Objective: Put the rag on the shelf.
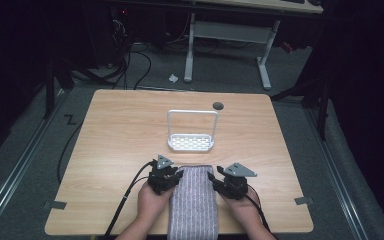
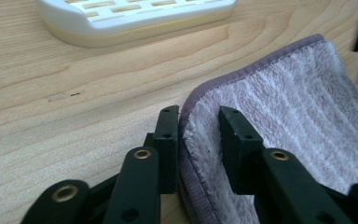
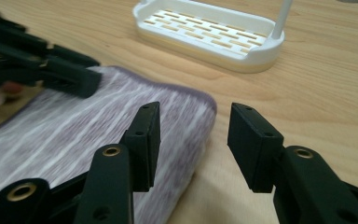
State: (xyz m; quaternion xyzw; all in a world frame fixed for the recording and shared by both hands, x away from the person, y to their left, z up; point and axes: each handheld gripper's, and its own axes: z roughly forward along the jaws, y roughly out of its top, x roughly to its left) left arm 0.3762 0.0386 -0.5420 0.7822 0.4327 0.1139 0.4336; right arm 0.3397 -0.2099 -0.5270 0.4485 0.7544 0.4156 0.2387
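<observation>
In the left gripper view, the left gripper [image 2: 198, 149] stands with its two black jaws parted and straddling the left far corner of the folded grey-lilac striped terry towel [image 2: 284, 116]: the stitched hem runs up between them, one jaw on bare wood outside the edge, the other resting over the pile. They are not clenched; a gap shows on both sides of the hem, so nothing is gripped yet.

In the right gripper view, the right gripper [image 3: 193, 144] is likewise released, jaws wide. Its inner jaw sits over the towel's [image 3: 74, 140] right far corner, its outer jaw over the light wooden table [image 3: 335, 88] beyond the rolled edge, and the edge lies in the gap, closer to the inner jaw.

From above, the towel [image 1: 193, 200] lies lengthwise away from the person, its long axis running from the near table edge towards the far side, with its near end at or just past that edge. The left gripper [image 1: 166, 177] and right gripper [image 1: 225, 182] flank its far short end, one at each corner, about equally close.

Straight ahead of both pairs of jaws, well apart from the towel, stands a white plastic slotted tray with a tall wire hoop handle [image 1: 191, 143].

Judging by this, the coming move is a paired pinch on both far corners; the hems already lie between the jaws, so closing should suffice.
</observation>
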